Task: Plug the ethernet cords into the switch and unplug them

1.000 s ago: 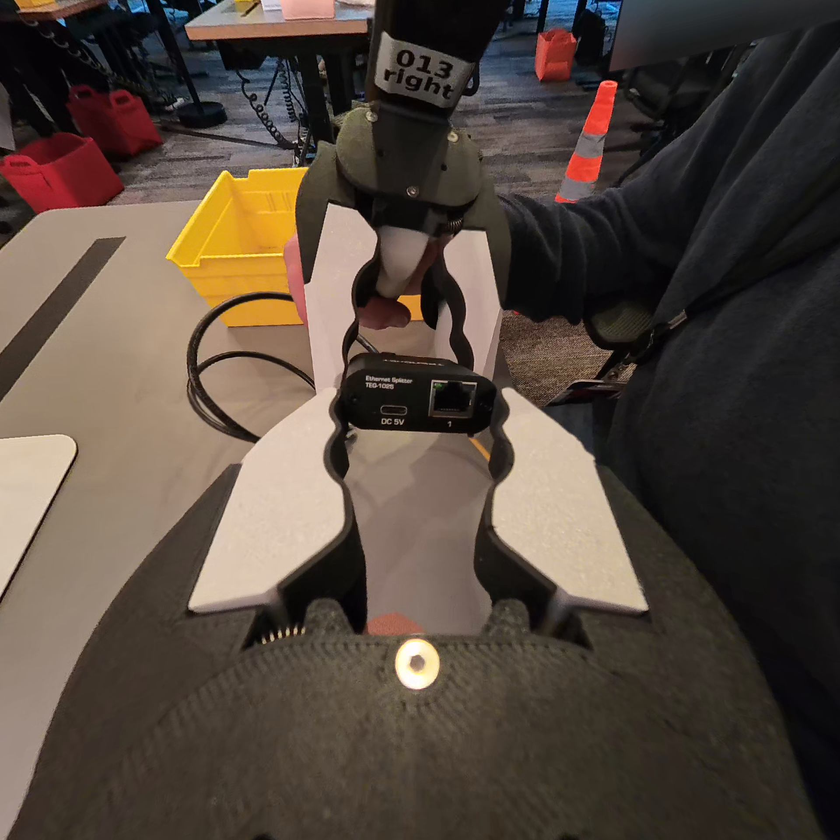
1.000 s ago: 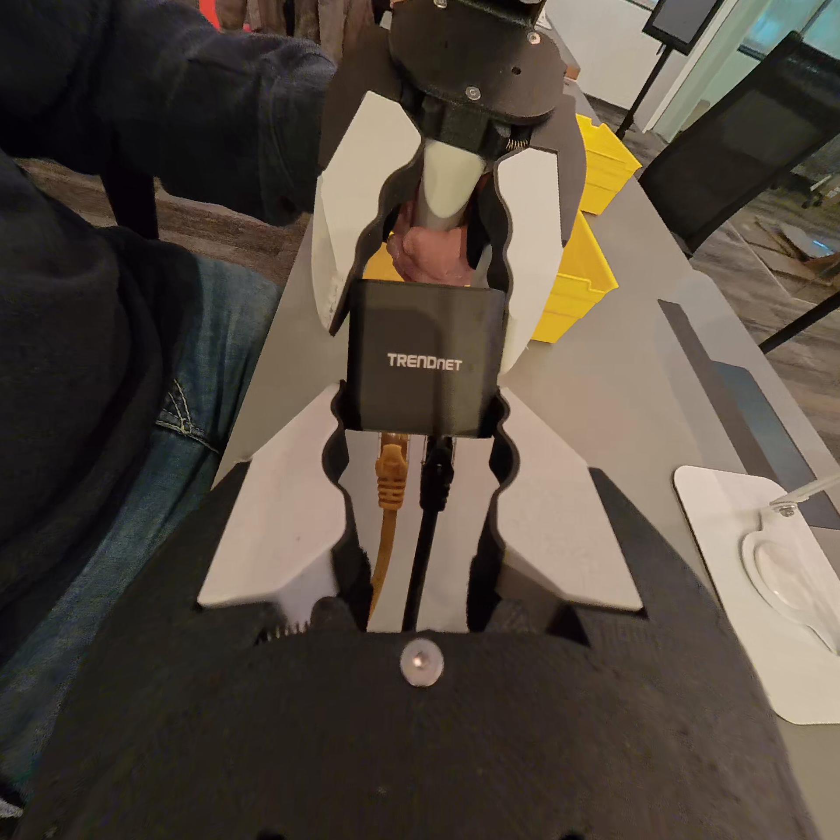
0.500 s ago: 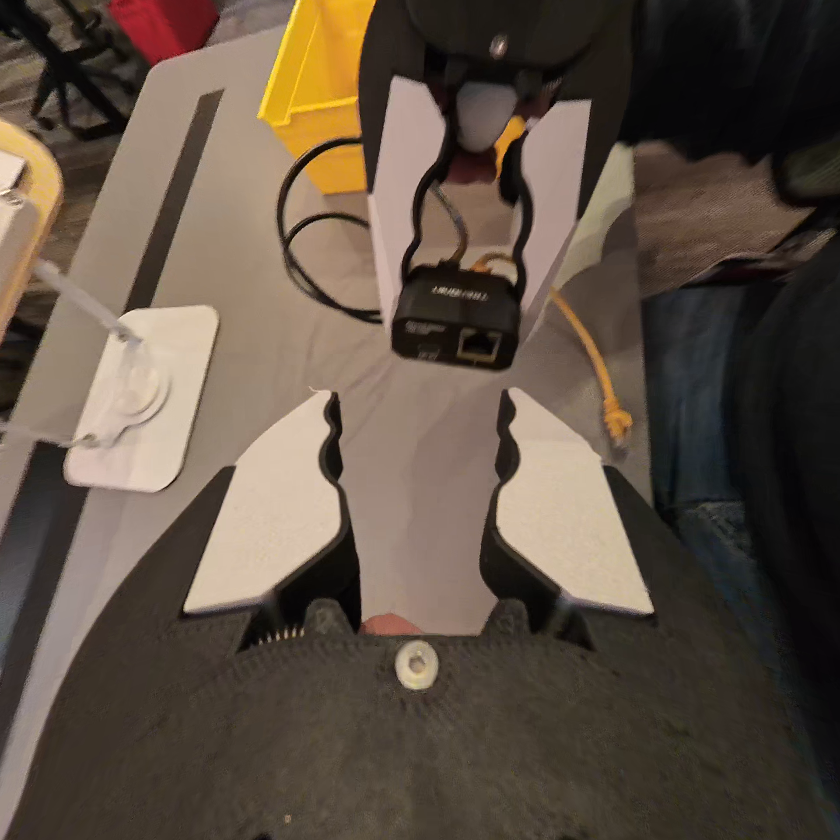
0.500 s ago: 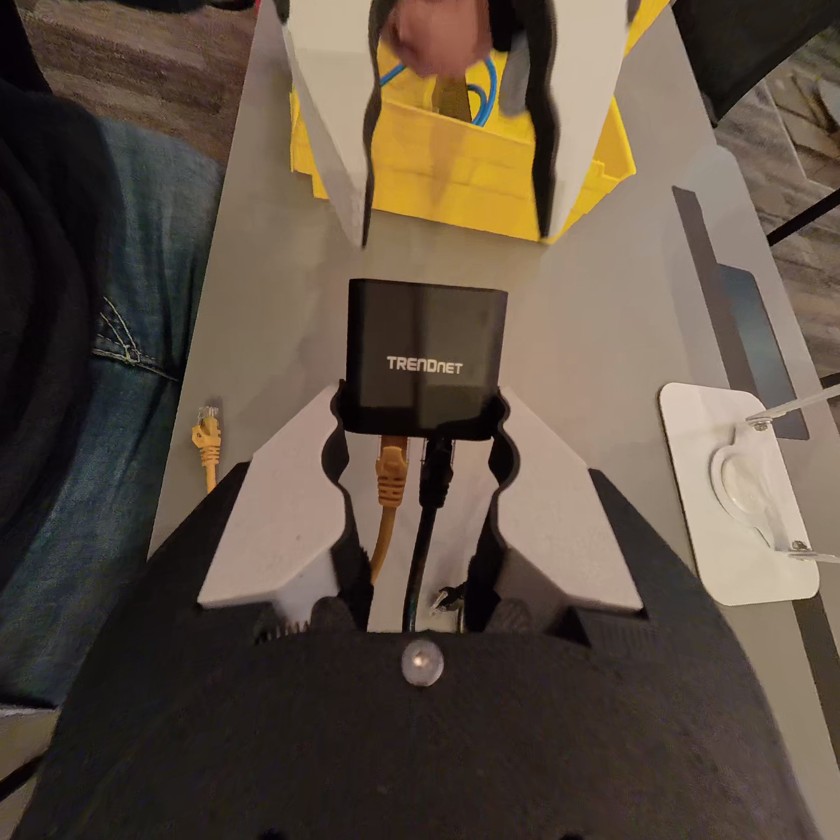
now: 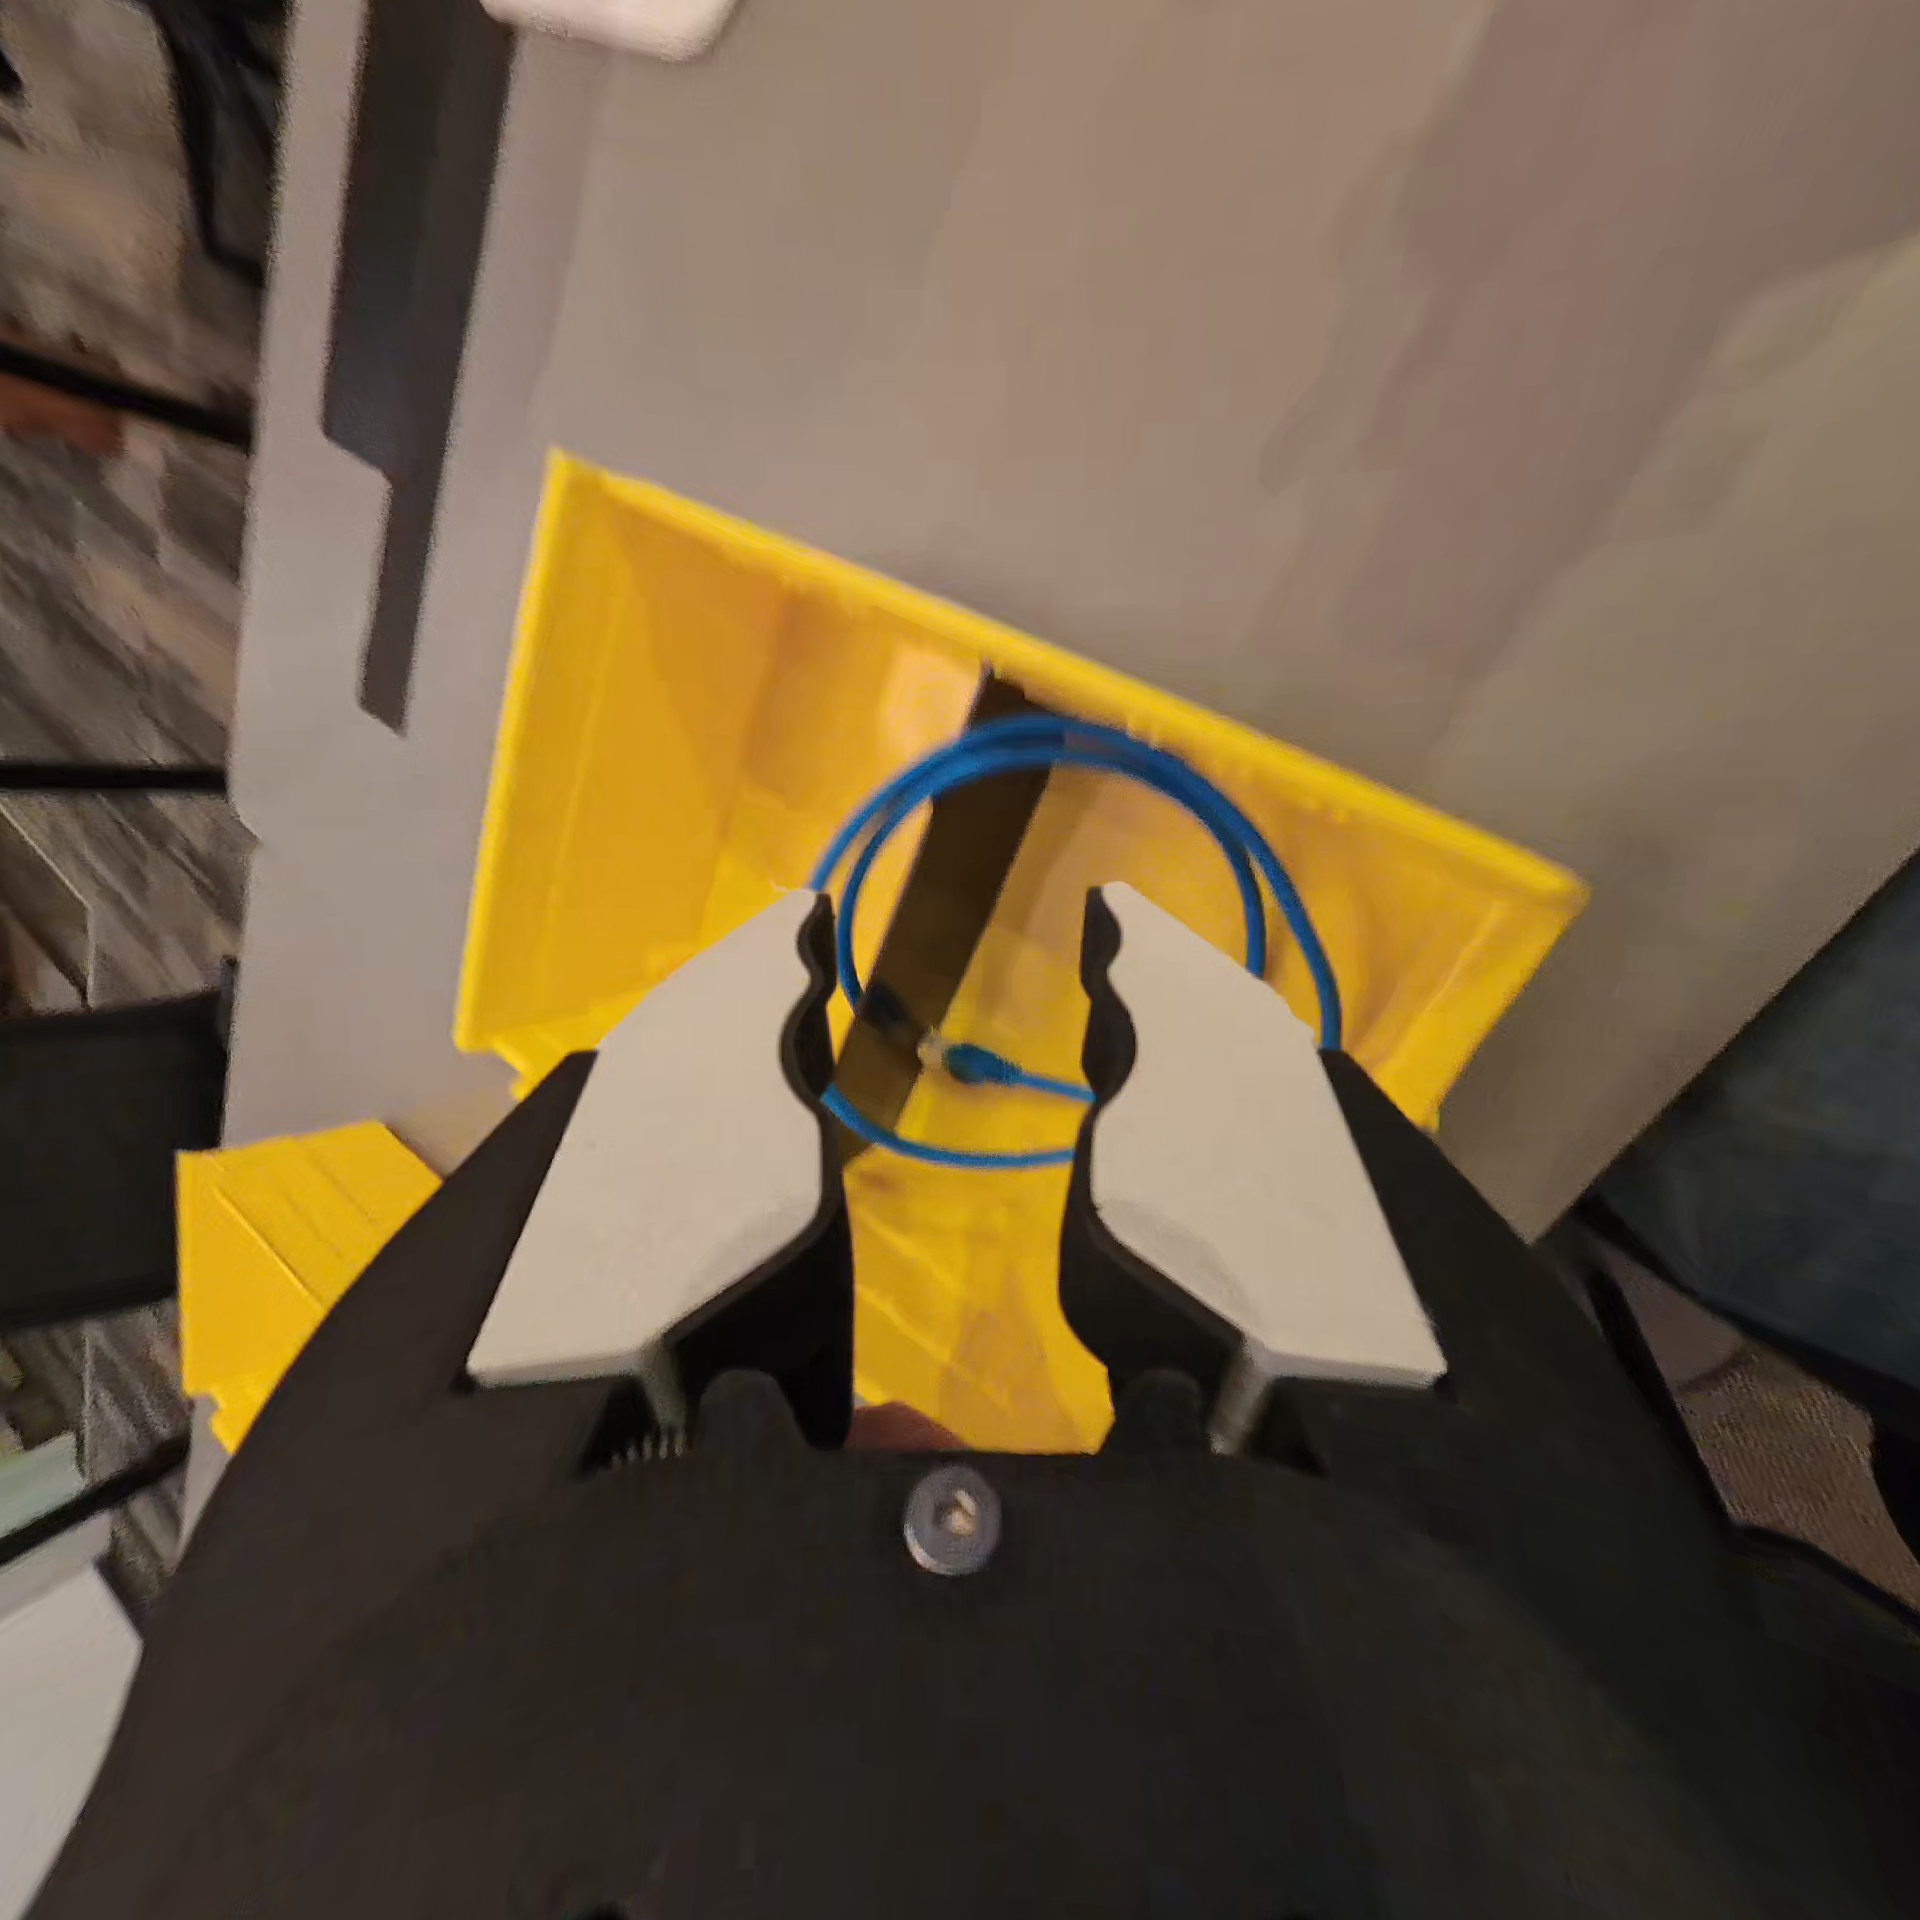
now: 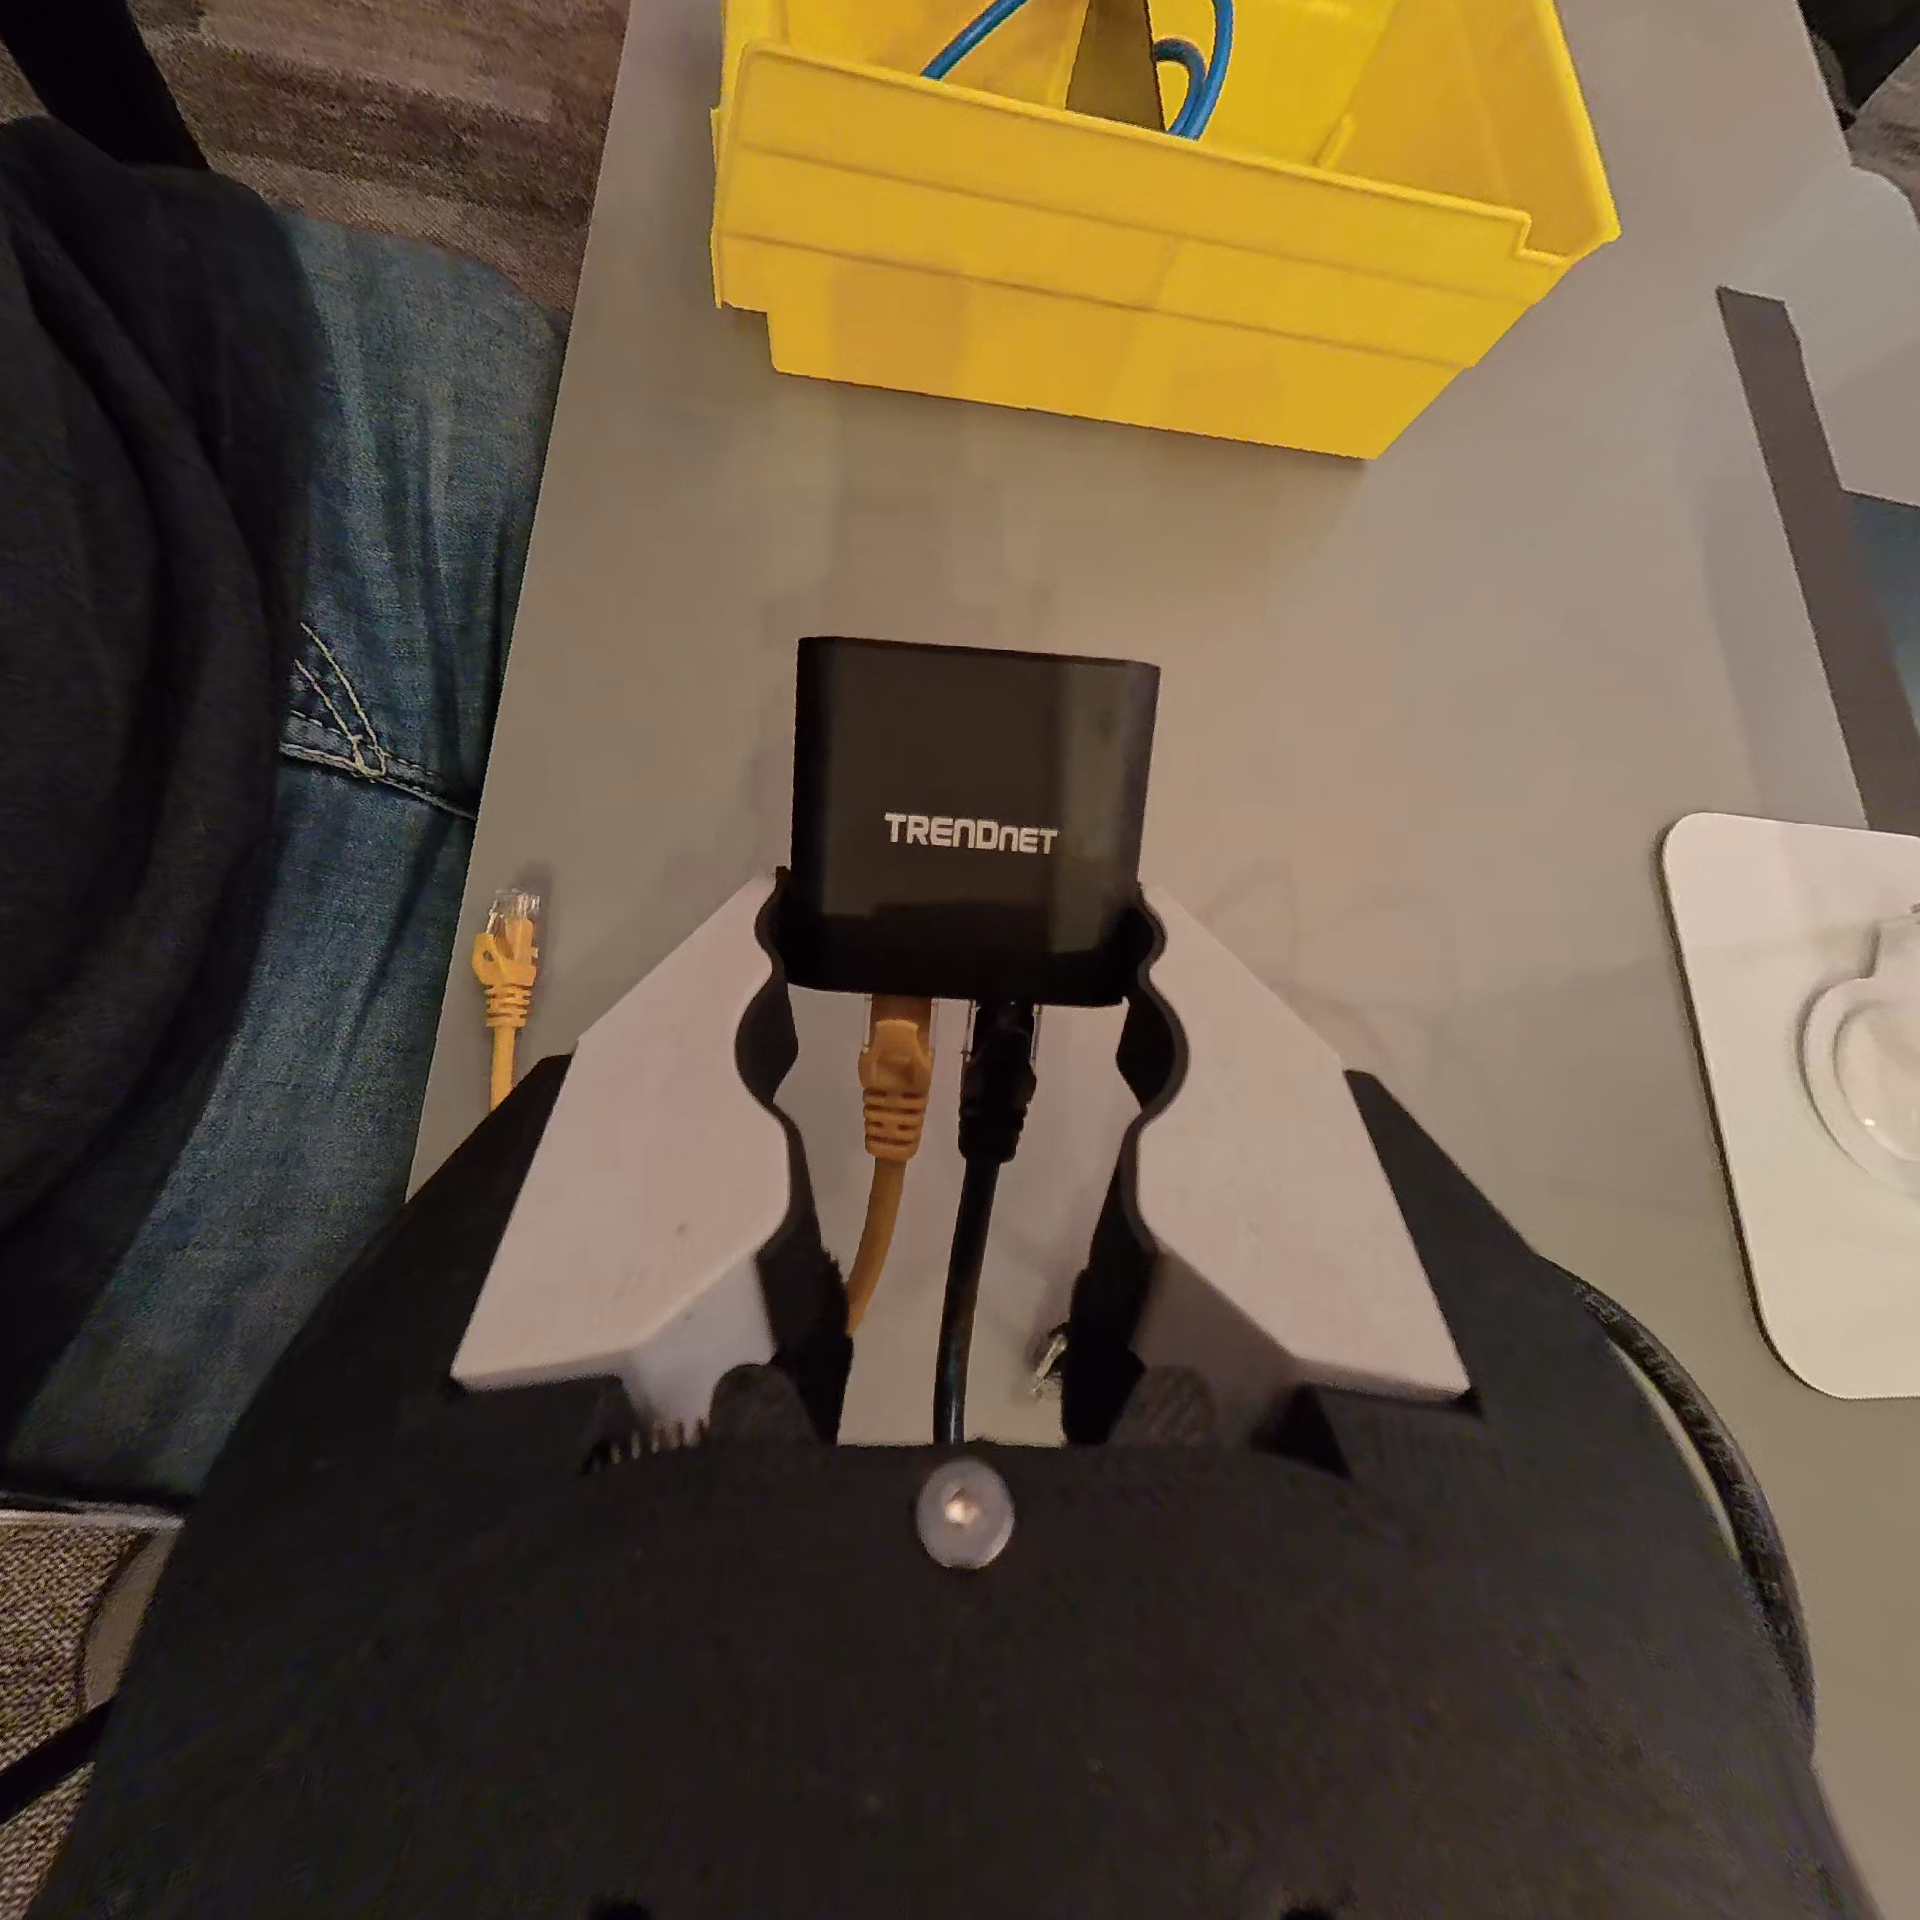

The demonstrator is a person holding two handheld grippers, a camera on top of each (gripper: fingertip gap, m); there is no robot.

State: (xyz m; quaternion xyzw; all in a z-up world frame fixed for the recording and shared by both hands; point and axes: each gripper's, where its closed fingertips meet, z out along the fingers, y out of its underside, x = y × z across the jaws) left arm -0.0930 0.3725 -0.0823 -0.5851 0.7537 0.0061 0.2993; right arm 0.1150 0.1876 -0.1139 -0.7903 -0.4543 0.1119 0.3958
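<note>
My right gripper (image 6: 961,925) is shut on the near end of a small black switch (image 6: 971,800), held over the grey table (image 6: 1403,644). An orange cord (image 6: 894,1091) and a black cord (image 6: 995,1101) are plugged into its near side. The orange cord's free plug (image 6: 506,956) lies at the table's left edge. My left gripper (image 5: 956,914) is open and empty above a yellow bin (image 5: 644,769) that holds a coiled blue cord (image 5: 1049,935) with its plug (image 5: 977,1062) showing. The left gripper is out of the right wrist view.
The yellow bin (image 6: 1101,301) stands on the table beyond the switch, with the blue cord (image 6: 1195,62) inside. A white pad with a clear stand (image 6: 1808,1081) lies at the right. A dark strip (image 6: 1808,540) runs along the table. A person's jeans (image 6: 291,831) are at the left.
My left gripper let go of the switch, drew away from it and swung over the yellow bin. My right gripper still holds the switch, now over the table.
</note>
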